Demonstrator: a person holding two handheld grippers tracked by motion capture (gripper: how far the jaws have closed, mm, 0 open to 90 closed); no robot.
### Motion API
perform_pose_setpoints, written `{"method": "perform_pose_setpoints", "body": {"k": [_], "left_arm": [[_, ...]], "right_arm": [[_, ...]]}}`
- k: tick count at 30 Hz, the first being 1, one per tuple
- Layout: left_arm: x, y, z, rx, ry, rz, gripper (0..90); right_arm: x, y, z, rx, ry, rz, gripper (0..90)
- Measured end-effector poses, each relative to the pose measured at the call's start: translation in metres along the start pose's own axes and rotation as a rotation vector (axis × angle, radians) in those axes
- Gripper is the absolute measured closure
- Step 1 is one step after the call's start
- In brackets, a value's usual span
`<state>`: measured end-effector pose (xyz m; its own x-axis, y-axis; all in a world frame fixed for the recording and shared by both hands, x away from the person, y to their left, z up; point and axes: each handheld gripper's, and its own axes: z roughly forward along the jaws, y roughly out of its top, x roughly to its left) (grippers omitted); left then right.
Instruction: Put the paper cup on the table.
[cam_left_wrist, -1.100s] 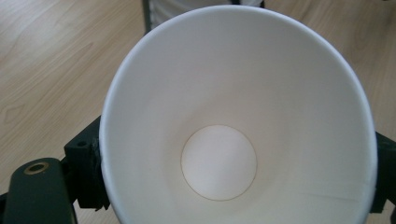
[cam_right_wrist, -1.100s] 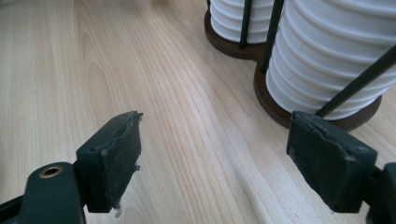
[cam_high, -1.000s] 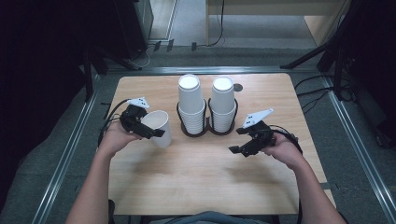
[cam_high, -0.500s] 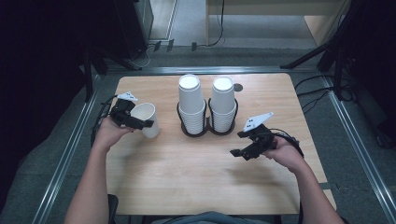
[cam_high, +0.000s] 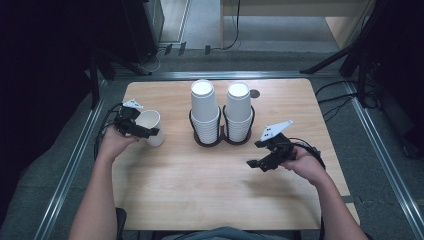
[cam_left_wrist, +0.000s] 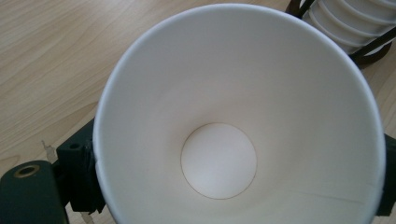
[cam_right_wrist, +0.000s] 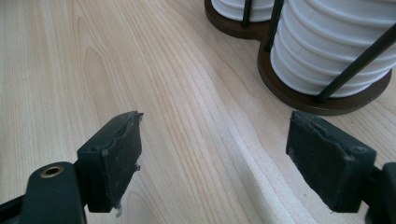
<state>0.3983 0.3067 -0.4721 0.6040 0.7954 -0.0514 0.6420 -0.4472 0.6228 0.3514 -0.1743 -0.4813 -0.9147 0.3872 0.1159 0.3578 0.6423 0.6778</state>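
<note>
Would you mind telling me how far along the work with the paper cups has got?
Done: one paper cup is out of the rack. In hand: the left hand-held gripper grips it by the wall, mouth up, near the table's left edge. Left: both cup stacks sit full in the black holder; the right hand-held gripper is open and empty.

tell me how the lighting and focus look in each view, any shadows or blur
High view: the wooden table is brightly lit while the surroundings fall into dark; a soft shadow lies under the right gripper. Left gripper view: the paper cup sits very close, evenly lit, its inside softly shaded, rim slightly soft. Right gripper view: wood grain is sharp, and the cup stacks look crisp.
</note>
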Motion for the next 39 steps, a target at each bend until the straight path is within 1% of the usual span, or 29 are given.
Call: {"method": "perform_pose_setpoints", "body": {"k": [4, 7, 8, 10, 12, 15, 20, 22, 27, 31, 32, 35, 36, 37, 38, 39], "left_arm": [[-0.001, -0.001, 0.000, 0.000, -0.010, 0.006, 7.4], [-0.001, 0.000, 0.000, 0.000, -0.019, 0.002, 6.4], [-0.001, 0.000, 0.001, 0.001, -0.026, -0.004, 5.6], [-0.001, 0.000, 0.001, 0.001, -0.026, -0.015, 1.7], [-0.002, 0.001, 0.001, -0.002, -0.031, -0.020, 0.2], [-0.002, 0.001, 0.001, 0.000, -0.047, -0.019, 0.0], [-0.002, 0.002, -0.001, 0.012, -0.050, -0.033, 0.0], [-0.001, 0.002, -0.004, 0.005, -0.064, -0.050, 0.0], [-0.001, 0.004, -0.011, -0.012, -0.059, -0.051, 0.0], [-0.001, 0.006, -0.015, -0.018, -0.074, -0.064, 0.0], [0.000, 0.006, -0.017, -0.014, -0.068, -0.061, 0.0], [0.002, 0.007, -0.022, -0.029, -0.072, -0.083, 0.0], [0.002, 0.007, -0.024, -0.038, -0.065, -0.090, 0.0], [0.003, 0.007, -0.026, -0.043, -0.070, -0.098, 0.0], [0.004, 0.007, -0.028, -0.042, -0.073, -0.099, 0.0], [0.004, 0.007, -0.029, -0.046, -0.066, -0.100, 0.0]], "right_arm": [[-0.001, 0.001, 0.000, -0.003, 0.000, -0.003, 18.5], [-0.001, 0.001, 0.000, -0.007, 0.000, -0.005, 18.5], [-0.001, 0.001, 0.000, -0.008, -0.001, -0.006, 18.5], [-0.001, 0.001, 0.000, -0.007, 0.000, -0.004, 18.5], [-0.001, 0.002, 0.000, -0.008, 0.000, -0.004, 18.5], [-0.001, 0.002, -0.001, -0.010, -0.002, -0.006, 18.5], [-0.001, 0.002, -0.001, -0.010, -0.001, -0.005, 18.5], [0.000, 0.002, -0.001, -0.008, 0.001, -0.003, 18.5], [0.000, 0.002, 0.000, -0.004, 0.000, -0.009, 18.5], [0.000, 0.002, 0.000, -0.002, 0.000, -0.007, 18.5], [0.000, 0.002, 0.000, -0.002, -0.001, -0.008, 18.5], [0.000, 0.001, 0.000, 0.000, 0.000, -0.007, 18.5], [0.000, 0.001, 0.000, 0.001, 0.001, -0.007, 18.5], [0.000, 0.001, 0.000, 0.002, 0.000, -0.008, 18.5], [0.000, 0.001, 0.000, 0.001, 0.000, -0.010, 18.5], [0.000, 0.001, 0.000, 0.000, 0.001, -0.010, 18.5]]}}
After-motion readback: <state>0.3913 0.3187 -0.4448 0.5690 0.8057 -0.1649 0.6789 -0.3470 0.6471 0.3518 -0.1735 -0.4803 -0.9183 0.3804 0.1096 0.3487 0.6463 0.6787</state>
